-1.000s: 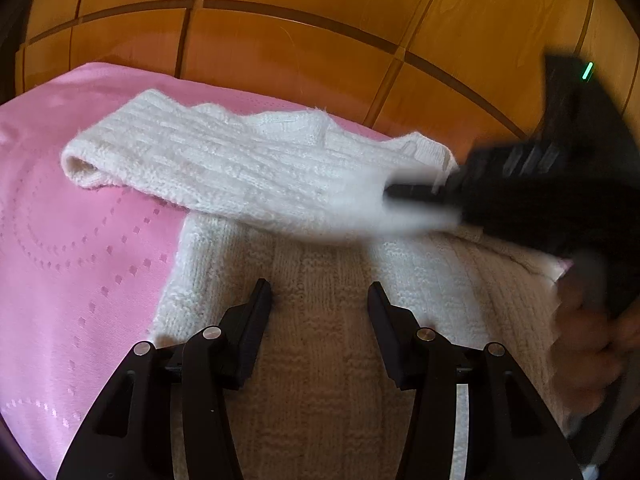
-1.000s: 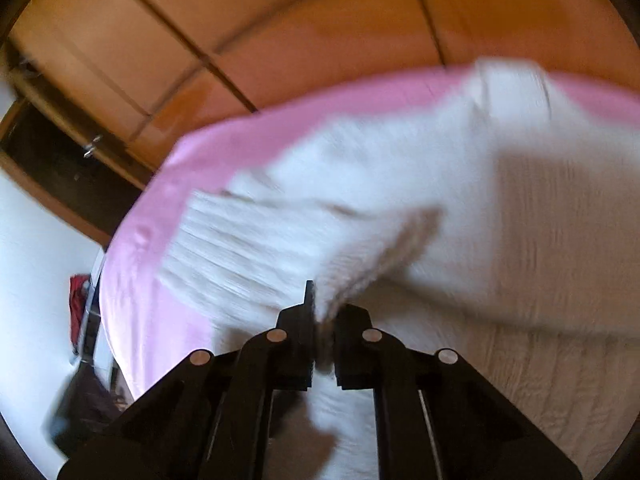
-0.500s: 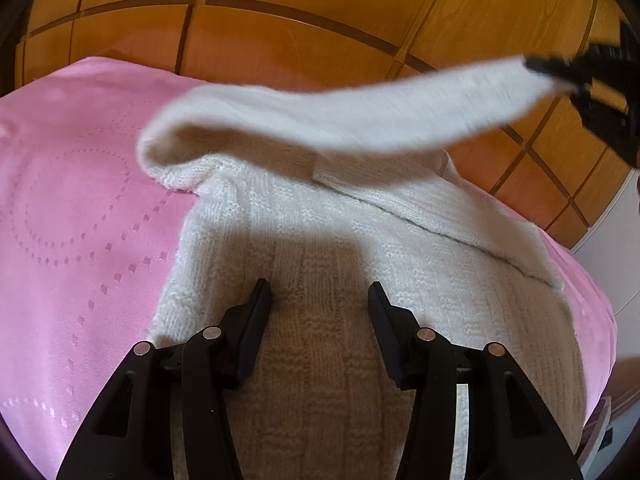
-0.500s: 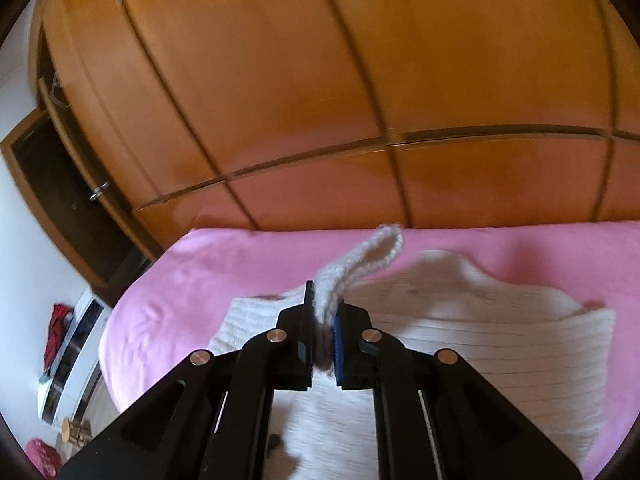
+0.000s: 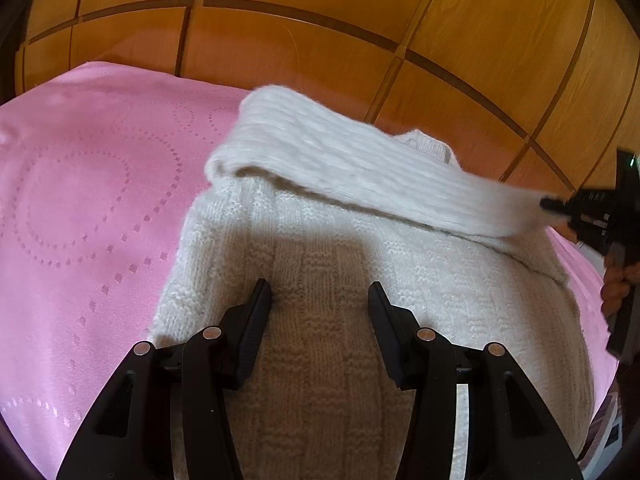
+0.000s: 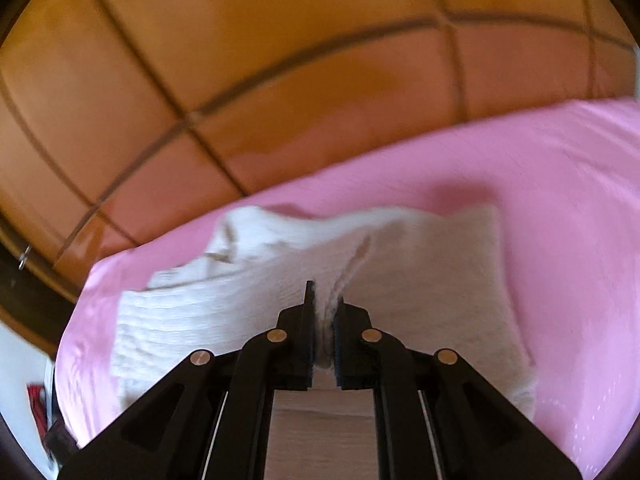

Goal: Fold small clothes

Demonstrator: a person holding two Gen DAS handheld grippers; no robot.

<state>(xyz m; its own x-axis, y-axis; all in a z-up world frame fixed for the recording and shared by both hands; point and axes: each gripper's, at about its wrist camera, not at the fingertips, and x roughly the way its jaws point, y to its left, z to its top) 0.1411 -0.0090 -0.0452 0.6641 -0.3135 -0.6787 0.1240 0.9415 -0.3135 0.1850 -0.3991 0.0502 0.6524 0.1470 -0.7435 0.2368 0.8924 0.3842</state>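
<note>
Pink bedspread point(image 5: 80, 220): left gripper point(image 5: 320, 292) angled down, fingers spread; right gripper point(image 6: 325, 304) pinching sweater sleeve point(image 5: 360, 168).

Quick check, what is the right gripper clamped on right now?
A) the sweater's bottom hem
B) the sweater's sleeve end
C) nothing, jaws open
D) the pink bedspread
B: the right gripper has its jaws shut on the end of the sleeve, stretched across the white sweater.
</note>
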